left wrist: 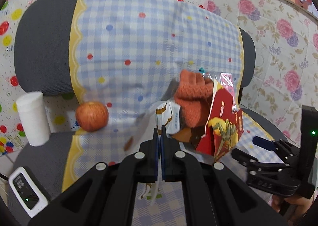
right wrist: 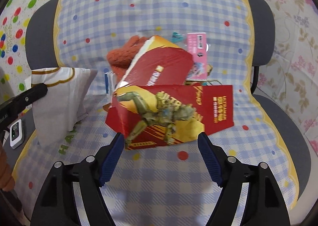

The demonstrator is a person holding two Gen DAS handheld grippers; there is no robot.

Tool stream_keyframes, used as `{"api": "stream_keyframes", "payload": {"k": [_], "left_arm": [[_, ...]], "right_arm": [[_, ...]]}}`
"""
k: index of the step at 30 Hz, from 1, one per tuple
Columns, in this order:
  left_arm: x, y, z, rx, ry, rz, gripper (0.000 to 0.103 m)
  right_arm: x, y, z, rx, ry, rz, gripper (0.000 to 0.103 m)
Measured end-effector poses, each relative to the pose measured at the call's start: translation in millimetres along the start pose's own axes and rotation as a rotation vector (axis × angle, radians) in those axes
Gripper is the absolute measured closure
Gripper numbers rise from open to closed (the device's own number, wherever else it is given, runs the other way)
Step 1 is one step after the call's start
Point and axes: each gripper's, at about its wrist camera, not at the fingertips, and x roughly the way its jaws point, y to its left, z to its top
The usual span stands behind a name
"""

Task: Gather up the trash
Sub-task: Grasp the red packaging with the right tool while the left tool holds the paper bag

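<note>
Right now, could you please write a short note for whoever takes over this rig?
Left gripper: shut on a white bag, holding it up at the chair's left.
Right gripper: open, jaws either side of the torn red box, not gripping.
Still on the chair cloth: red box, orange glove, pink packet. Apple and paper roll sit left.
Done: bag in hand. Left: bagging the trash.

The red box [right wrist: 159, 94] hid most of the orange glove [right wrist: 121, 55] and the lower part of the pink packet [right wrist: 196, 47] at its one o'clock. Small print on the box was blurred. At nine o'clock, the white device [right wrist: 15, 132] sat partly behind the left gripper [right wrist: 42, 87].
</note>
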Motion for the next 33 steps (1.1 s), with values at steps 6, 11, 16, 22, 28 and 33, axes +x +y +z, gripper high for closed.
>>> {"api": "stream_keyframes", "payload": {"k": [6, 11, 16, 22, 28, 33], "left_arm": [[2.7, 0.8, -10.2, 0.003, 0.005, -0.038, 0.103], [3.5, 4.1, -10.6, -0.01, 0.002, -0.057, 0.103], [3.6, 5.1, -10.0, -0.011, 0.0, -0.068, 0.103], [-7.5, 1.9, -6.3, 0.007, -0.027, -0.065, 0.103], [-32.6, -10.4, 9.0, 0.029, -0.095, -0.079, 0.103], [-57.3, -41.0, 25.5, 0.076, -0.162, -0.165, 0.103]], "right_arm": [[16.1, 27.1, 4.8, -0.037, 0.005, -0.078, 0.03], [31.5, 39.1, 7.5, -0.058, 0.025, -0.163, 0.037], [36.1, 43.8, 5.8, -0.09, 0.037, -0.226, 0.063], [4.9, 16.8, 2.8, -0.086, -0.021, -0.305, 0.095], [-48.5, -37.5, 1.4, -0.003, -0.121, -0.37, 0.102], [-78.9, -78.7, -1.0, 0.096, -0.168, -0.353, 0.102]]}}
